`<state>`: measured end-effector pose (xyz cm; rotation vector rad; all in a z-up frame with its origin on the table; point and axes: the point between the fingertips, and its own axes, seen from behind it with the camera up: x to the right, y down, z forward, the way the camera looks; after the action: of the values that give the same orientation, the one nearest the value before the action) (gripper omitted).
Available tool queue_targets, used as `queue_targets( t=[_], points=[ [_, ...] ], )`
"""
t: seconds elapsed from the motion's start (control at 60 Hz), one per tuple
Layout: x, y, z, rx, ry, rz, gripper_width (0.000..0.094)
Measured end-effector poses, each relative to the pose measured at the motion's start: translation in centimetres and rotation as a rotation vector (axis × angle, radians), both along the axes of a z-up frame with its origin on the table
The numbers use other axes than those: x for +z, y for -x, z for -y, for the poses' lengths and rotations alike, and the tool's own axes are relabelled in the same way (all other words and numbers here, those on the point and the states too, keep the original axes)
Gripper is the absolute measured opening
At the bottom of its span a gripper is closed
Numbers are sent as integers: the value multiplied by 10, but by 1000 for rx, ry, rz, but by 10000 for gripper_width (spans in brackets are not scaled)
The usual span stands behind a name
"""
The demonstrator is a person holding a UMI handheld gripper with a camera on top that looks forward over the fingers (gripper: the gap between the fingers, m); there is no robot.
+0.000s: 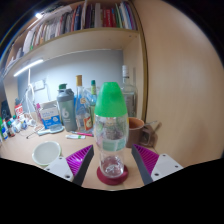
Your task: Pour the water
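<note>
A clear plastic bottle (111, 130) with a green cap (111, 98) stands upright on a round red coaster (112, 179) on the wooden table. It holds little or no water that I can make out. My gripper (113, 166) is open, with the bottle's lower part between its fingers. A gap shows between the bottle and each magenta pad (82, 157), so neither pad touches it.
A white cup (46, 152) sits on the table (25, 150) left of the fingers. A brown mug (137, 131) stands just right of the bottle. Several bottles (70, 105) crowd the back of the table under a bookshelf (80, 20).
</note>
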<state>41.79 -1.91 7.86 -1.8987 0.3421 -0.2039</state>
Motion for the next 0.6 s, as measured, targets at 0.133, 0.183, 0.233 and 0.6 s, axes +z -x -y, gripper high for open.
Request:
queue_targets(
  t=[0.133,0.183,0.233,0.6],
  points=[
    [9,21,51,-13,20,-29,843],
    [15,31,76,-34,29,-45,837],
    [21,49,102,-39,28,-64,841],
    [106,204,273,-19,29,-58,842]
  ],
)
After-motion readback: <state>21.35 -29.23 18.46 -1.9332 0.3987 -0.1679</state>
